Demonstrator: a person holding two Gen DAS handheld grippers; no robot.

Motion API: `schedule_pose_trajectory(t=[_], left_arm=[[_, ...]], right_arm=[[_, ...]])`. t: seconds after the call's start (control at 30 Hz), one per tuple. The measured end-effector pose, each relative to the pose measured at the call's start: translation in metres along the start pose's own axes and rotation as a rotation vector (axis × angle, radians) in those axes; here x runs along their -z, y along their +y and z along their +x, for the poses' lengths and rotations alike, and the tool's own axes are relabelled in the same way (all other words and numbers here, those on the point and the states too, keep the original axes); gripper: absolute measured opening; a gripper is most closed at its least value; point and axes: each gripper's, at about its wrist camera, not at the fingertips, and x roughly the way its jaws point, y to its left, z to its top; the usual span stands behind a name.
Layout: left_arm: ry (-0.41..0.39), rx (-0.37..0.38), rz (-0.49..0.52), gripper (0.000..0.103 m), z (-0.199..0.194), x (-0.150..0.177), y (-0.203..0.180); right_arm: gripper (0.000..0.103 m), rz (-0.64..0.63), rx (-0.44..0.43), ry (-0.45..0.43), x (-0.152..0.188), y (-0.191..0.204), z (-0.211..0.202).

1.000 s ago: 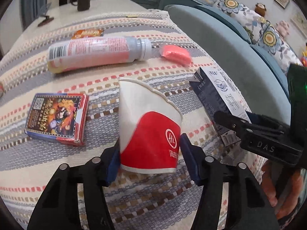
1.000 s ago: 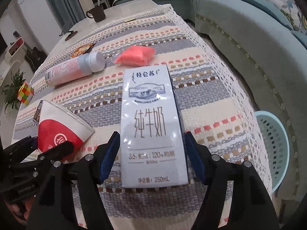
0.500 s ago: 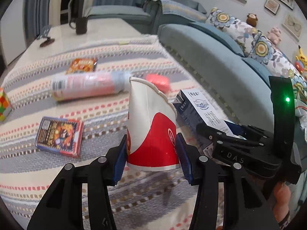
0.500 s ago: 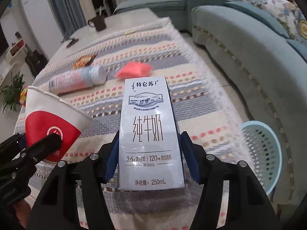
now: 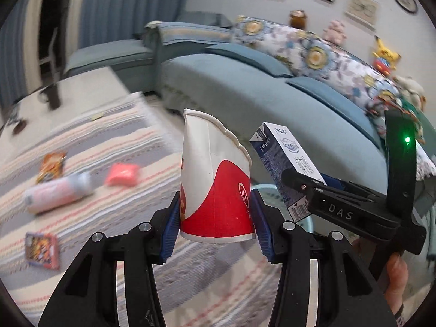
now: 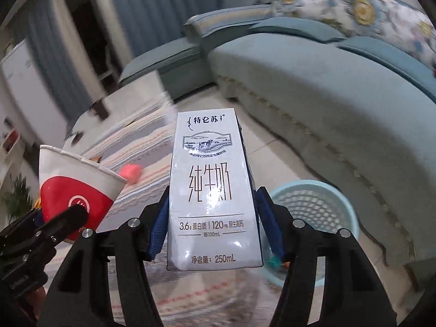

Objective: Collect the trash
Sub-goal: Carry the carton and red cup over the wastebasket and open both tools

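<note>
Cup (image 5: 215, 190): red-and-white paper, rim crushed, clamped near its base between the blue pads of the left gripper (image 5: 215, 226); held clear above the desk (image 5: 81, 141), mouth up and tilted. Jaws about half open, closed on the cup walls.

Carton (image 6: 212, 190): white milk carton, upright, clamped at its lower half by the right gripper (image 6: 212, 234); pads press both narrow sides, jaws about half open. Also held off the desk.

The two grippers are side by side; the carton sits just right of the cup in the left wrist view.

Basket (image 6: 313, 204): light blue mesh, on the floor beside the sofa (image 6: 340, 95), behind and to the right of the carton. Small items lie at its bottom.

On the desk's striped cloth, blurred: bottle (image 5: 57, 193) lying flat, pink packet (image 5: 122, 174), orange wrapper (image 5: 51, 166), card box (image 5: 42, 249).
</note>
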Motion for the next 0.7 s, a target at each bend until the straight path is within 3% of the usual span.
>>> schedule_pose_trajectory(t=[0.13, 0.37, 0.53, 0.7], left_arm=[[0.031, 0.045, 0.062, 0.047, 0.03, -0.009, -0.041], [0.16, 0.153, 0.061, 0.047, 0.1, -0.002, -0.074], [0.269, 0.201, 0.053, 0.047, 0.148, 0.014, -0.088], [0.298, 0.24, 0.066, 0.049, 0.164, 0.024, -0.097]], right_arm=[[0.057, 0.064, 0.067, 0.008, 0.003, -0.048, 0.0], [0.057, 0.166, 0.165, 0.075, 0.024, -0.119, 0.022], [0.057, 0.242, 0.197, 0.151, 0.042, -0.151, 0.047], [0.058, 0.248, 0.261, 0.197, 0.055, -0.163, 0.068]])
